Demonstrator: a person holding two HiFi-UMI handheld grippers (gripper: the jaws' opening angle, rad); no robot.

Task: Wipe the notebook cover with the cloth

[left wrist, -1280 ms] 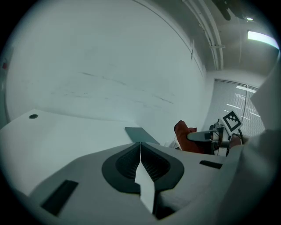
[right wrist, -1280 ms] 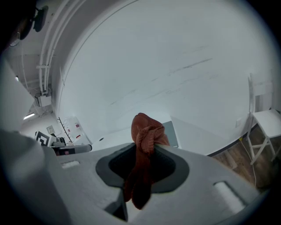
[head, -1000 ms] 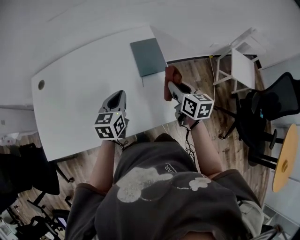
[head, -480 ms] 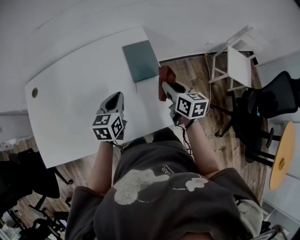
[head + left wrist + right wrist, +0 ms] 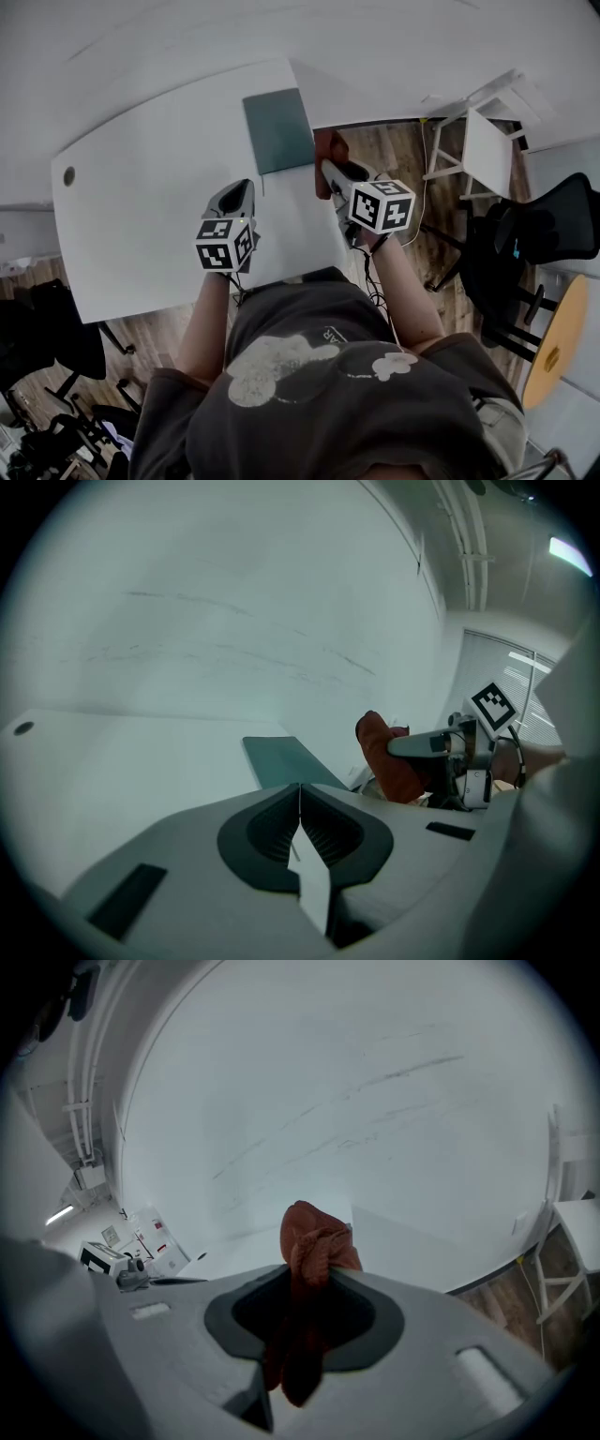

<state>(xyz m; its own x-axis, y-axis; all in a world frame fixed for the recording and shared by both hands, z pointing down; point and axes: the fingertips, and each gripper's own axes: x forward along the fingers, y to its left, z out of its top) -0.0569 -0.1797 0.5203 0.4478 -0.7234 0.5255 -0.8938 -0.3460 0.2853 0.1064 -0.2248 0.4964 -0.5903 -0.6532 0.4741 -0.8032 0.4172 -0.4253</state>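
A dark green notebook (image 5: 278, 130) lies flat near the far right corner of the white table (image 5: 150, 197); the left gripper view shows the notebook (image 5: 286, 762) ahead. My right gripper (image 5: 330, 169) is shut on a rust-red cloth (image 5: 328, 155), held in the air just right of the notebook, over the table's right edge. In the right gripper view the cloth (image 5: 311, 1251) bunches up between the jaws. My left gripper (image 5: 234, 199) hovers over the table nearer to me, shut with nothing in it, and its own view (image 5: 300, 810) shows the jaws pressed together.
A white chair (image 5: 483, 141) stands on the wooden floor to the right. Black office chairs (image 5: 539, 230) and a round yellow table (image 5: 553, 342) sit further right. A small round cable hole (image 5: 68, 175) marks the table's left end. More dark chairs (image 5: 52, 342) stand at the left.
Both grippers have edged slightly toward the notebook. The cloth stays clamped in the right gripper, and the head view has shifted a little.
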